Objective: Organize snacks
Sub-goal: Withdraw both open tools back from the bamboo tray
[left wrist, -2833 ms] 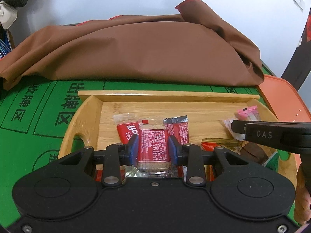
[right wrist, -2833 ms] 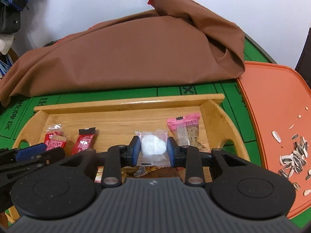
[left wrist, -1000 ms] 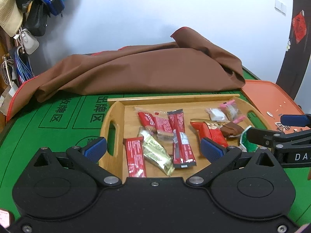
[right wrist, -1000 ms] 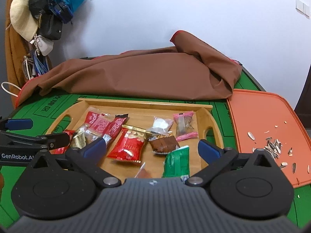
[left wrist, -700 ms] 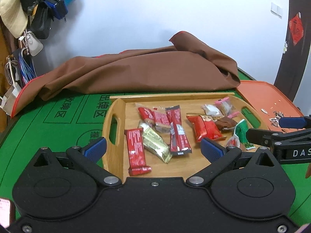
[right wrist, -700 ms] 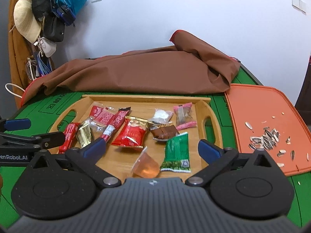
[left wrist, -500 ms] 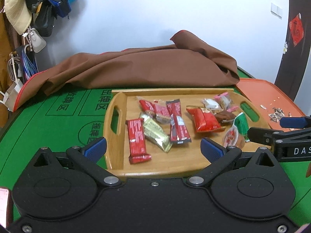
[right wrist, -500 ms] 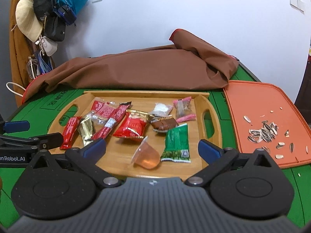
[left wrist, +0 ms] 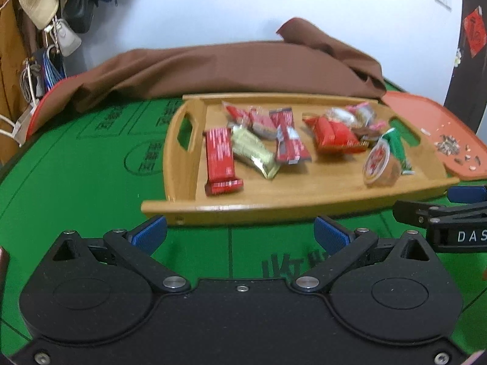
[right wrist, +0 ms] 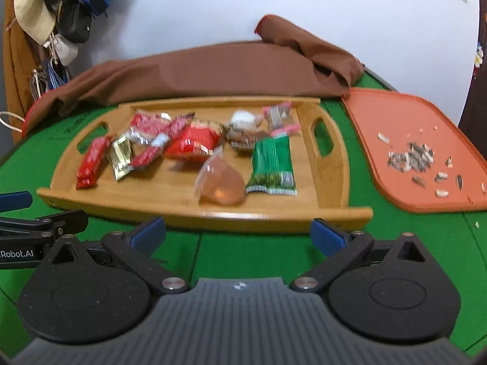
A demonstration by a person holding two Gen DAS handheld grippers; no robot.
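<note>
Room: white wall behind; hats and bags (right wrist: 57, 15) hang at upper left.
Worktop: green felt worktop (left wrist: 76, 182) with printed markings; a brown cloth (left wrist: 231, 64) lies bunched along its far side.
Tray: wooden tray (right wrist: 194, 210) with cut-out handles at both ends, flat on the worktop, just in front of the cloth.
Snacks: all lie inside the tray. From left to right in the right wrist view: red bar (right wrist: 92, 161), gold packet (right wrist: 120, 155), overlapping red-and-silver wrappers (right wrist: 152, 133), red bag (right wrist: 194, 143), clear jelly cup (right wrist: 220, 182) tipped on its side, green packet (right wrist: 272, 161). Small white, brown and pink sweets sit toward the far right corner; blur hides detail.
Orange board: orange board (right wrist: 420, 146) right of the tray, sunflower seeds and shells (right wrist: 411, 155) scattered on it.
Left tongs: left tongs (left wrist: 240, 234) spread wide, nothing between the blue pads; they sit over bare felt just short of the tray's near rim, apart from every snack.
Right tongs: right tongs (right wrist: 237, 234) likewise spread wide and empty, in front of the near rim; jelly cup and green packet are the closest items beyond it.
Relative: each pair of tongs shows at the edge of the other's view, side by side.
</note>
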